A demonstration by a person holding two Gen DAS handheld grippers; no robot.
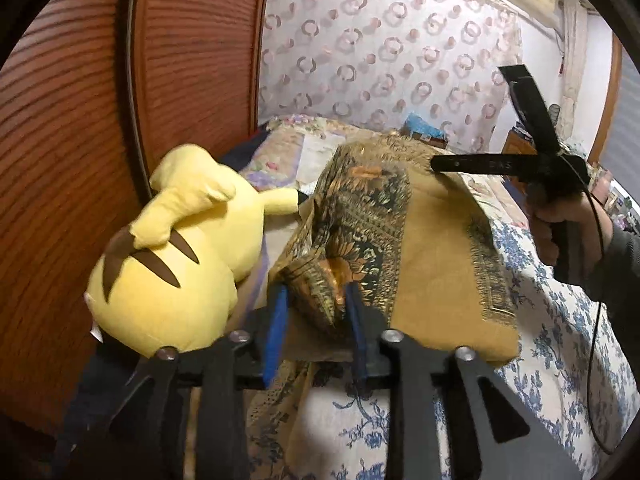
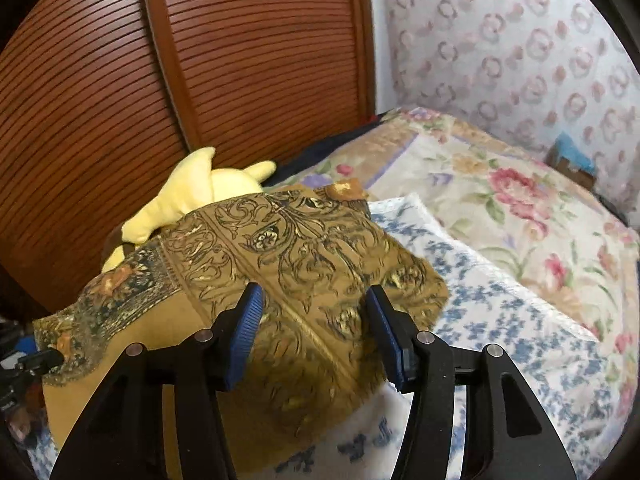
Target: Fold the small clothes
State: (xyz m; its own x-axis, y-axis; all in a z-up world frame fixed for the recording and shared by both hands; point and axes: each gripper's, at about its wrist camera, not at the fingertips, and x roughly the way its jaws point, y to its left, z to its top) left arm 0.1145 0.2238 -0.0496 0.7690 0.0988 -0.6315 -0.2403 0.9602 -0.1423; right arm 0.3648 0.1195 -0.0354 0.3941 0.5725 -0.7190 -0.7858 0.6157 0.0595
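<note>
Left wrist view alone shows the plush toy (image 1: 176, 252) whole, lying at the bed's left edge against the louvred wooden door (image 1: 120, 100), and just right of it the left gripper (image 1: 316, 320) with its blue pads closed on a bunched fold of the patterned cloth (image 1: 400, 248). From that pinch the cloth spreads rightward, plain mustard side up, over the blue-flowered bedspread (image 1: 552, 340). At the far right of this view the person's right hand (image 1: 560, 224) grips the handle of the right gripper (image 1: 480, 120), raised above the cloth's far edge; its two black fingers splay widely, one pointing up, one pointing left, nothing between them.

Right wrist view looks the other way round: the plush toy is half hidden behind the cloth, whose ornate printed side bulges up in the middle. The left gripper appears only as a dark bit at the left rim, beside the cloth's corner. The right gripper's jaws stand open, pads apart above the cloth without touching it. Only this view shows the open room to the right: a bare stretch of bedspread, then a rose-patterned quilt (image 2: 520, 208) running back to the papered wall (image 2: 520, 60), with a small blue-topped box (image 2: 572, 160) in the far corner.
</note>
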